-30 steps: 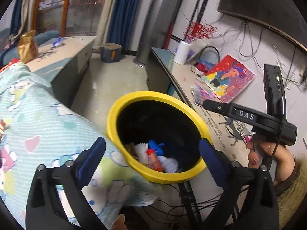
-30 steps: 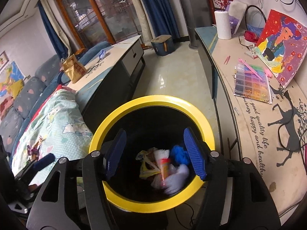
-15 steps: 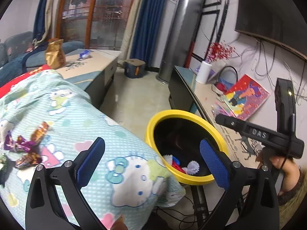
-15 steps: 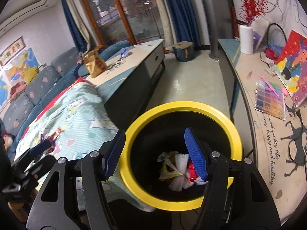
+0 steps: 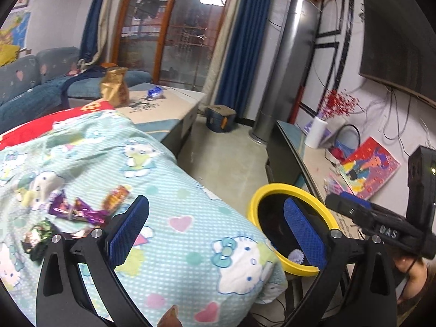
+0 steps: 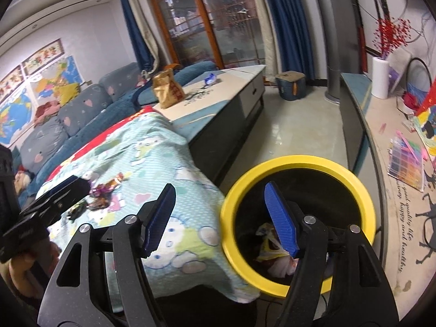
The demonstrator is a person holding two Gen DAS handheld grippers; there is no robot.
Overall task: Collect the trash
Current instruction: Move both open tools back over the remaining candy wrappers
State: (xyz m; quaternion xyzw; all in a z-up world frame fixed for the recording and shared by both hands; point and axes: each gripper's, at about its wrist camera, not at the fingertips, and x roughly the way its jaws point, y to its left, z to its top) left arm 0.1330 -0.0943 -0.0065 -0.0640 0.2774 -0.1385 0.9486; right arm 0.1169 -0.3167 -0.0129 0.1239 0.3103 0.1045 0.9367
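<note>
Several candy wrappers (image 5: pixel 77 212) lie on the Hello Kitty blanket (image 5: pixel 190 196), purple, orange and green, just left of my left gripper (image 5: pixel 215 229). That gripper hangs over the blanket, open and empty. The yellow-rimmed black bin (image 5: pixel 275 189) stands at the blanket's right end. My right gripper (image 6: pixel 220 218) hovers at the bin's (image 6: pixel 299 162) left rim; its jaws are opening with nothing between them. Trash (image 6: pixel 269 248) lies at the bin's bottom. The wrappers (image 6: pixel 106 190) show at mid left, near the left gripper (image 6: pixel 73 188). In the left wrist view the right gripper (image 5: pixel 343 204) appears at the right.
A low table (image 6: pixel 234 81) behind the blanket carries a brown paper bag (image 6: pixel 167 90) and a blue wrapper (image 6: pixel 209 77). A long counter (image 6: pixel 381 141) with a bead box, painting and white vase runs along the right. A sofa (image 6: pixel 81 109) is at the left; a blue box (image 6: pixel 290 85) sits on the floor.
Both views have swung up and left, off the bin's inside and onto the blanket. The wrappers have come into view. The right jaws stand slightly wider.
</note>
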